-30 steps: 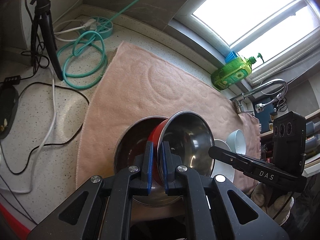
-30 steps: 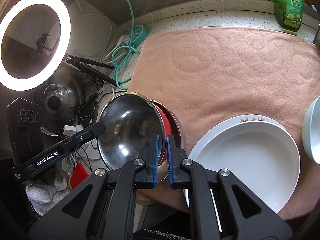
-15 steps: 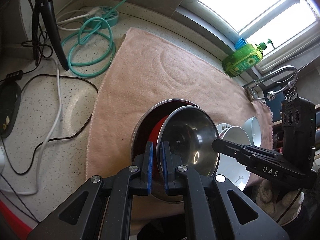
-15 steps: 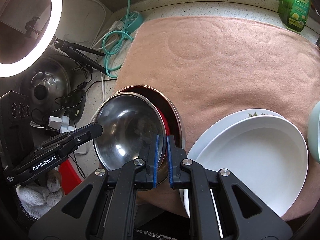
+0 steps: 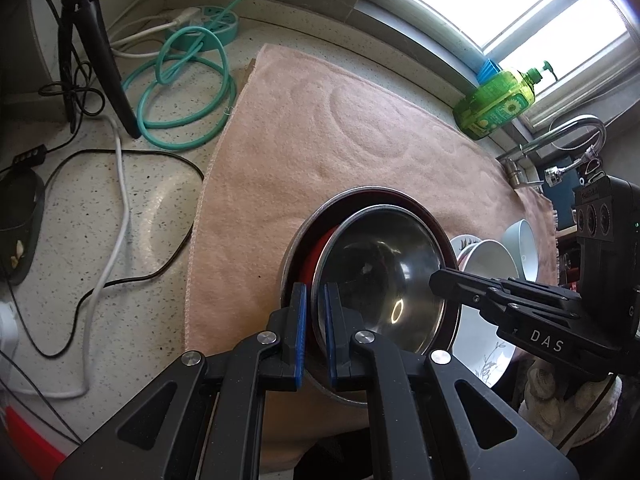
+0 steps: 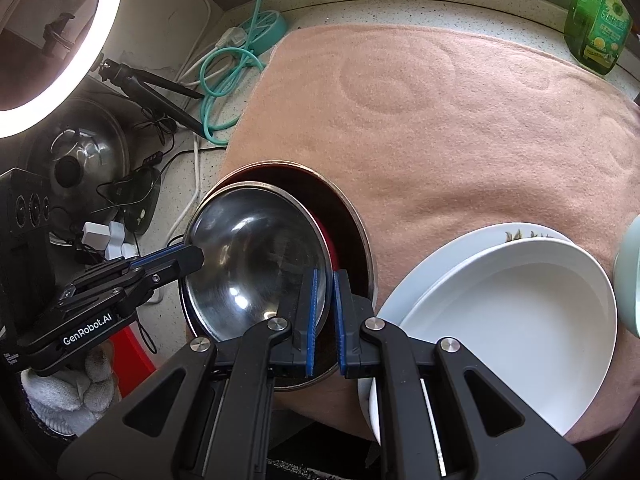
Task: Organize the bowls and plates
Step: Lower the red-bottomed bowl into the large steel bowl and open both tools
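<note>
A steel bowl (image 5: pixel 380 280) with a red outside sits tilted inside a larger steel bowl (image 5: pixel 360 200) on the pink towel (image 5: pixel 320 128). My left gripper (image 5: pixel 314 320) is shut on its near rim. My right gripper (image 6: pixel 324 304) is shut on the opposite rim of the same bowl (image 6: pixel 256 260); the larger bowl (image 6: pixel 348 216) lies under it. The right gripper also shows in the left wrist view (image 5: pixel 440 280), the left gripper in the right wrist view (image 6: pixel 192 256). Stacked white plates (image 6: pixel 512 304) and a pale bowl (image 5: pixel 520 248) lie to the right.
A green soap bottle (image 5: pixel 496 104) and a tap (image 5: pixel 560 136) stand by the window. A teal hose (image 5: pixel 184 92), cables (image 5: pixel 120 200) and a tripod (image 5: pixel 104 60) lie on the counter left of the towel. A ring light (image 6: pixel 60 40) and pot lid (image 6: pixel 76 160) are farther left.
Both grippers have lowered the smaller steel bowl deeper into the larger bowl and both views have shifted a little towards the towel. Both stay shut on its rim.
</note>
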`<state>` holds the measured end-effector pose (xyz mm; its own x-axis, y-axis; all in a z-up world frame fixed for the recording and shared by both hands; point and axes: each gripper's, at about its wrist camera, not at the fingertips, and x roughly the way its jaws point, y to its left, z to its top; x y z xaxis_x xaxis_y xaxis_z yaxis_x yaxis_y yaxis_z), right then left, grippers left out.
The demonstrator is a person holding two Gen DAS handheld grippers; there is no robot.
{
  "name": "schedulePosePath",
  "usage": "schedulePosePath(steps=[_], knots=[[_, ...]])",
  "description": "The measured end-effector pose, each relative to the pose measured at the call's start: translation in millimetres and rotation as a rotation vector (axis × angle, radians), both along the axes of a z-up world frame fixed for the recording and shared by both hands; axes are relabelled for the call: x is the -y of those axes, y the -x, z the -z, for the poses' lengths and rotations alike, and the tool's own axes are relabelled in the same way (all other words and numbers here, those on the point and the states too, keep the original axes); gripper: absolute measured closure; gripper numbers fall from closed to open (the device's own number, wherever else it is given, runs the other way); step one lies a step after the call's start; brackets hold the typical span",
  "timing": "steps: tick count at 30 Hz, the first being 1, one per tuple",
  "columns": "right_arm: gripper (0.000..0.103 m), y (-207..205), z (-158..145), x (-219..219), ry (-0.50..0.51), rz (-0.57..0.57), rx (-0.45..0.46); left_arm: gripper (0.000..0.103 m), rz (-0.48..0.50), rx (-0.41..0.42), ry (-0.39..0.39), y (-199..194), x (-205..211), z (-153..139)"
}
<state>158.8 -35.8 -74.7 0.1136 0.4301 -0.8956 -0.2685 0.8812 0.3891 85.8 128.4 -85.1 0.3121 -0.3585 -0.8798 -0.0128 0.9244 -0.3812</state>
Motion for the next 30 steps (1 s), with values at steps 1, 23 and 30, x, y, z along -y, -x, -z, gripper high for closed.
schedulePosePath(steps=[1,23,30], knots=[[0.095,0.0,0.1,-0.3,0.002,-0.002,0.001,0.096,0.000,-0.001,0.000,-0.1,0.0,0.6],[0.092,0.1,1.0,-2.8,0.036,-0.019,-0.001,0.096,0.021,-0.024,-0.018,-6.4,5.9,6.0],[0.092,1.6,-0.6,-4.6,0.042,-0.032,0.009,0.093,0.022,-0.027,-0.021,-7.1,6.9,5.2]])
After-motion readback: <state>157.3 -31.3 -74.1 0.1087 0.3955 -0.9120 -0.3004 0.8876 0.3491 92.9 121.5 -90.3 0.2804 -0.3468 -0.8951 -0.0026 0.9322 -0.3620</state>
